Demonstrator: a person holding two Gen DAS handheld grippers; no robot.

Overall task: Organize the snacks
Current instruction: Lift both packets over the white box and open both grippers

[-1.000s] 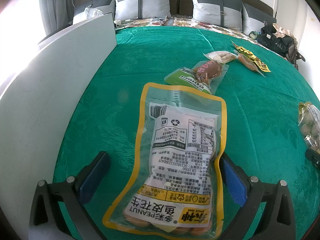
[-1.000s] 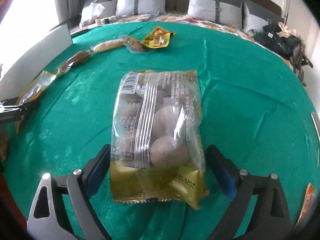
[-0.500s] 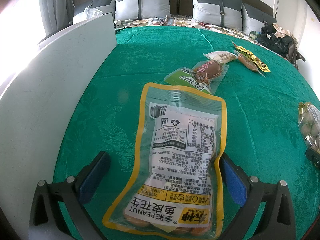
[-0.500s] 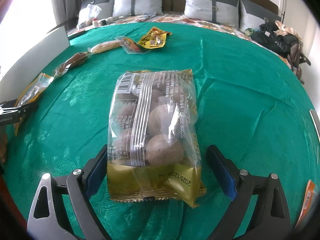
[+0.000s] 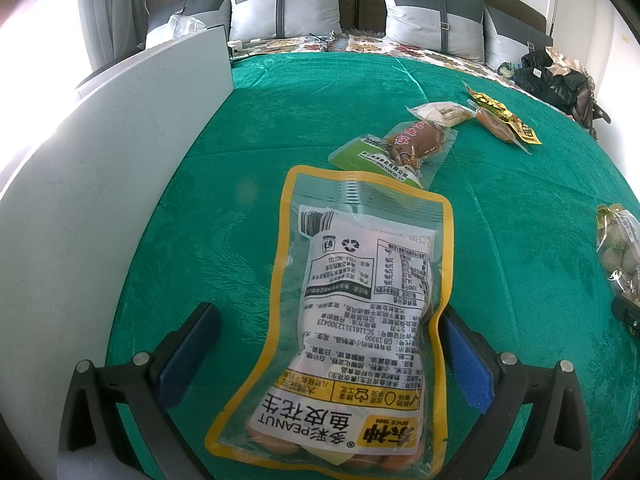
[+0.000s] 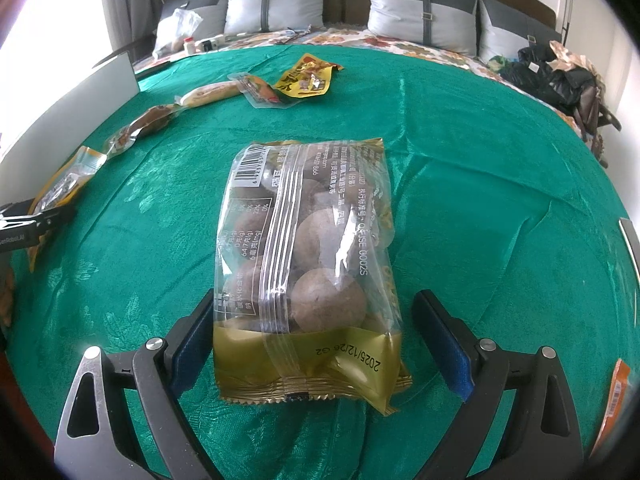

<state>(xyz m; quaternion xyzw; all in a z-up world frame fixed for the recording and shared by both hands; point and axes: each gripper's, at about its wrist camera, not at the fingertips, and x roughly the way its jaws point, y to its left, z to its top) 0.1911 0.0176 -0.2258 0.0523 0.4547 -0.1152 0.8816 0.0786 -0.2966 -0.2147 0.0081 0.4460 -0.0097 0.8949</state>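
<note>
Left tool (image 5: 324, 344), fingers spread wide, straddling a yellow-bordered peanut pouch (image 5: 352, 312) lying flat on the green bedspread (image 5: 280, 120), beside a white panel (image 5: 100, 184); the right finger touches the pouch edge, the left stands apart. Right tool (image 6: 316, 332), likewise released, flanking a clear gold-trimmed bag of round brown snacks (image 6: 308, 264). Further snack packets (image 6: 304, 80) lie near the pillows (image 6: 272, 4).

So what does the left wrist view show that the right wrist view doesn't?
Only the left wrist view shows the printed back of the yellow-bordered peanut pouch between the open left gripper jaws. Only the right wrist view shows the orange packet at the far right and the gold-trimmed bag of round brown snacks close up between the open right gripper jaws. Both show the green bedspread, grey pillows and white board.
</note>
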